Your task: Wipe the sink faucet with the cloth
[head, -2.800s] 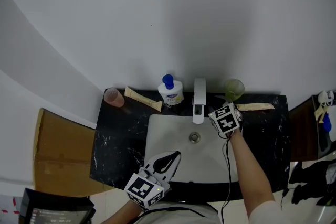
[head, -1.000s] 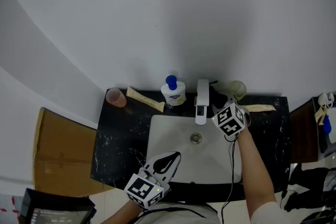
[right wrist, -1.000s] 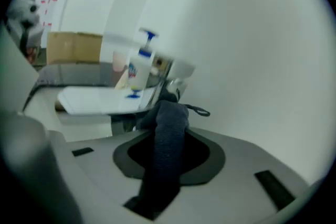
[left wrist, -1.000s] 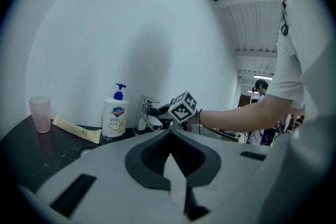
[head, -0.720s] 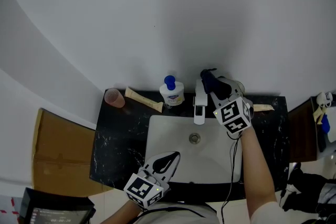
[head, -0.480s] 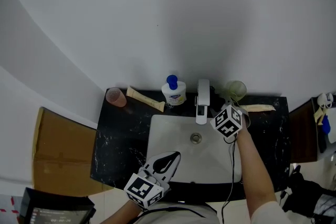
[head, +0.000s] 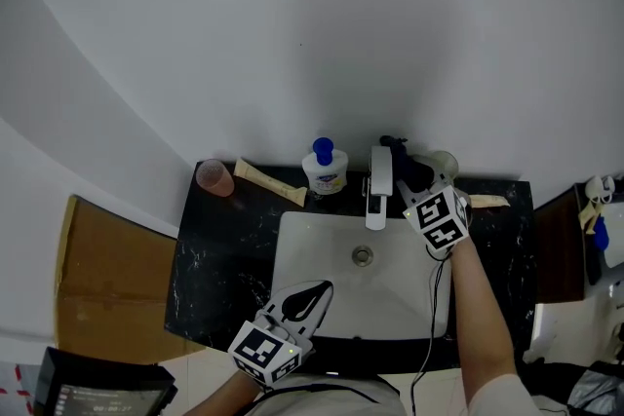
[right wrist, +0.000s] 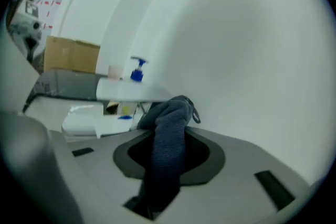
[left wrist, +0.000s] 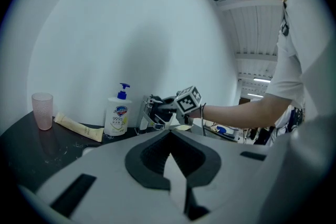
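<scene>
Right gripper (head: 408, 178) clamped on dark cloth (right wrist: 169, 136) at 3 o'clock of faucet (head: 378, 180), left gripper (head: 312, 292) closed, empty, at 7 o'clock rim of white sink (head: 302, 248) in black desk (head: 214, 253)

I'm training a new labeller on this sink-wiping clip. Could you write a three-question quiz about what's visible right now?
1. True or false: the left gripper holds the cloth.
2. The soap bottle has a pump top of which colour? A) red B) blue C) green
3. Fill in: in the head view, the right gripper is at the faucet's ___ side.

Key:
1. False. The cloth is clamped in the right gripper's fingers, and the left gripper is shut on nothing.
2. B.
3. Right.
</scene>
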{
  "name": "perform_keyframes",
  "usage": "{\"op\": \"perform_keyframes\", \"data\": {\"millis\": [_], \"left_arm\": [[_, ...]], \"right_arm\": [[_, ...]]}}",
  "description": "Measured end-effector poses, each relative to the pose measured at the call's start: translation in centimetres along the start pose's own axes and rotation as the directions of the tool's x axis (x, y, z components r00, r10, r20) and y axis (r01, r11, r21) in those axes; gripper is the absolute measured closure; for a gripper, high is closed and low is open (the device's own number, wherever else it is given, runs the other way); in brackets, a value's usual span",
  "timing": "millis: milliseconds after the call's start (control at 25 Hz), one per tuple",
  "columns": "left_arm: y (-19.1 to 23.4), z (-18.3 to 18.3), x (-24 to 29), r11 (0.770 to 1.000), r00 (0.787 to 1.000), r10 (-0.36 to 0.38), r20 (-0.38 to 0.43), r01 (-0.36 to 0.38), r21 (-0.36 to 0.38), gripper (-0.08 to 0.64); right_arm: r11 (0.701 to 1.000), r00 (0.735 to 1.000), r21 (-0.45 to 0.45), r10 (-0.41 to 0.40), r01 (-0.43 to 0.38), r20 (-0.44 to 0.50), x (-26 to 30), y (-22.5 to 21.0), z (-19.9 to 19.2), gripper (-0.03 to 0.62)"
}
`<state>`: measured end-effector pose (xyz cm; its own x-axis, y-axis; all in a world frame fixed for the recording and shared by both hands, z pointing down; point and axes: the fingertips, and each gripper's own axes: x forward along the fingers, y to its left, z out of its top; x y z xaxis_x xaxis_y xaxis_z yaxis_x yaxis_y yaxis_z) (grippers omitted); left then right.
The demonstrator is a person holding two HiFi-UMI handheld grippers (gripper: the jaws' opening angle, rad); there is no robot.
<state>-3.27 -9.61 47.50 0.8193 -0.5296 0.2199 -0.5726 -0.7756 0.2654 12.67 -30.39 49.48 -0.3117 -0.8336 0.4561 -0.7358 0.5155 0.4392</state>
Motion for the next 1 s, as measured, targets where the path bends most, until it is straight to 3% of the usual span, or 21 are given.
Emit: {"op": "perform_keyframes", "data": {"millis": [120,240,680,840,1000], "left_arm": [[-0.3,-0.1,-0.1,1.0,1.0,-0.014,0.019,0.014,-0.007,0.563],[-0.5,0.1,-0.1,0.999,0.998,-0.033,0.046,0.033,-0.012,0.563],[0.0,0.6,-0.7,0.997,0.995,-0.069,0.071,0.072,-0.038,0.563],[-0.4,1.2,-1.0,0.995,0.992,-0.095,0.077,0.096,-0.006,0.563],[-1.4,2.0,-1.5,0.993,0.99,-0.117,0.078,0.115,0.03,0.563]], "right_arm": [[1.0,0.996,0.006,-0.024,0.024,0.084,-2.3,-1.3,3.6,0.486],[0.996,0.999,-0.085,-0.018,0.021,0.034,-3.1,-0.3,3.7,0.486],[0.994,0.998,-0.093,0.045,-0.049,-0.053,-5.7,3.9,3.1,0.486],[0.997,0.996,0.01,0.083,-0.082,-0.035,-6.9,7.1,2.3,0.486],[0.971,0.993,0.219,0.083,-0.099,0.085,-10.2,9.4,2.4,0.486]]}}
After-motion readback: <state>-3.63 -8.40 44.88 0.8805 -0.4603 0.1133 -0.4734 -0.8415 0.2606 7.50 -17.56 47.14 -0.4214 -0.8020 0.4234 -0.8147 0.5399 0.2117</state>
